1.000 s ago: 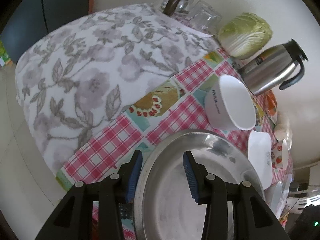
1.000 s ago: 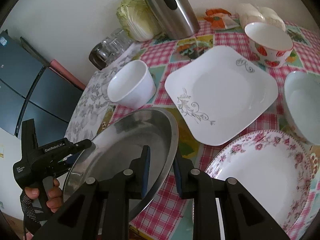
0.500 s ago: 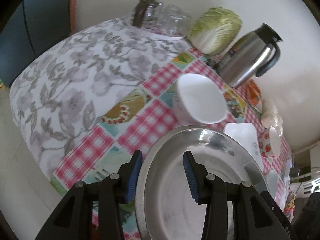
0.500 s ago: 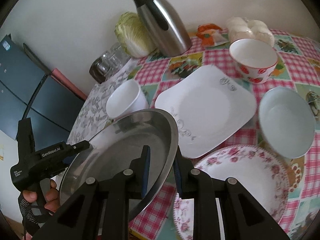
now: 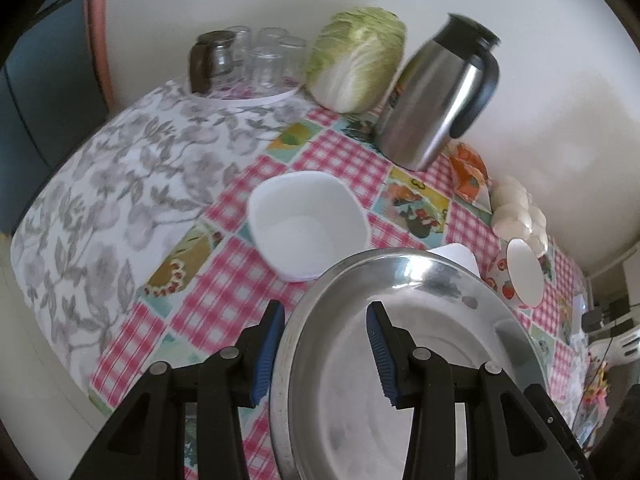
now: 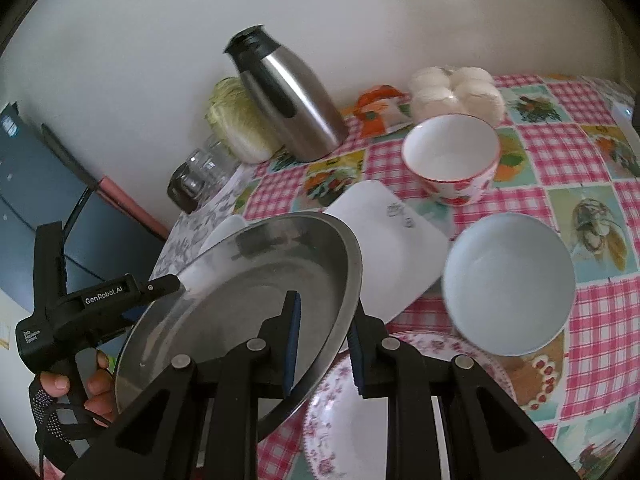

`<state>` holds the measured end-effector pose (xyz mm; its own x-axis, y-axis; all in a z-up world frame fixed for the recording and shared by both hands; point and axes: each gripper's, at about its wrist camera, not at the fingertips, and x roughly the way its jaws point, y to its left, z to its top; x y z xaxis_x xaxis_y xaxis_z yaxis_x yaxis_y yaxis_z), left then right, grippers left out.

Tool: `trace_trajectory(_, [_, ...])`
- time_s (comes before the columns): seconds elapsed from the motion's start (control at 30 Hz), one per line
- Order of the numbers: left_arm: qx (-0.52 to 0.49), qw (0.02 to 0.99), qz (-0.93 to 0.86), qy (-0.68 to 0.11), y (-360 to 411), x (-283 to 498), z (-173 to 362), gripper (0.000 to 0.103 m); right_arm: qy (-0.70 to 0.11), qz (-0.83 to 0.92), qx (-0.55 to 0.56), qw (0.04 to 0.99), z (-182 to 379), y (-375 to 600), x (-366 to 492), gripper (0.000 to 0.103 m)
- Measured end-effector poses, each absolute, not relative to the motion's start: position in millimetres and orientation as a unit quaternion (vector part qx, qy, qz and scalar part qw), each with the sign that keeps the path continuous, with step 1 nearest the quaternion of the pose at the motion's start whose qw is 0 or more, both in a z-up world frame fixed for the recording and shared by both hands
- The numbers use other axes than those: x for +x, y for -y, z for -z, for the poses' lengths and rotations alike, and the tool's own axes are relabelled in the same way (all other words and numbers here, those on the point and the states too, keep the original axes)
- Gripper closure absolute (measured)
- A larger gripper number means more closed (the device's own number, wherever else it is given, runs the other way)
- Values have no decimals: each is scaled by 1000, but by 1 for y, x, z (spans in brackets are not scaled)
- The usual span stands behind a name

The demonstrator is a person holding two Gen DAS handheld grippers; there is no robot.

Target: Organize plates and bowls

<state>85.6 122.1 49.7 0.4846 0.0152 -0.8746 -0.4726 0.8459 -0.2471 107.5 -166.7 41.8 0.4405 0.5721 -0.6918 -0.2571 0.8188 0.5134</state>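
Note:
A round steel plate (image 5: 404,364) is held tilted above the table; it also shows in the right wrist view (image 6: 248,292). My right gripper (image 6: 322,342) is shut on its near rim. My left gripper (image 5: 322,350) straddles the opposite rim with jaws open, its body visible in the right wrist view (image 6: 92,304). On the checked cloth stand a plain white bowl (image 5: 306,224), a square white plate (image 6: 396,248), a pale blue bowl (image 6: 508,284), a strawberry bowl (image 6: 452,158) and a floral plate (image 6: 360,420) below the right gripper.
A steel thermos jug (image 6: 288,96), a cabbage (image 5: 356,60), upturned glasses (image 5: 248,60), a bag of white buns (image 6: 456,92) and an orange packet (image 6: 376,108) stand along the wall. The table edge with grey floral cloth (image 5: 112,184) falls away at left.
Both grippers and the steel plate have risen and tipped up, moving over the square white plate. The right gripper keeps its hold on the rim; the left jaws stay apart.

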Motion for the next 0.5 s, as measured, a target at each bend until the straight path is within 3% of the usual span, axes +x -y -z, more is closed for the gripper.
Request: trace_trajectory(0.5, [-203,828,-97,-513,-72,150,-33,57,-467,-202,203,837,-24,214,142,80])
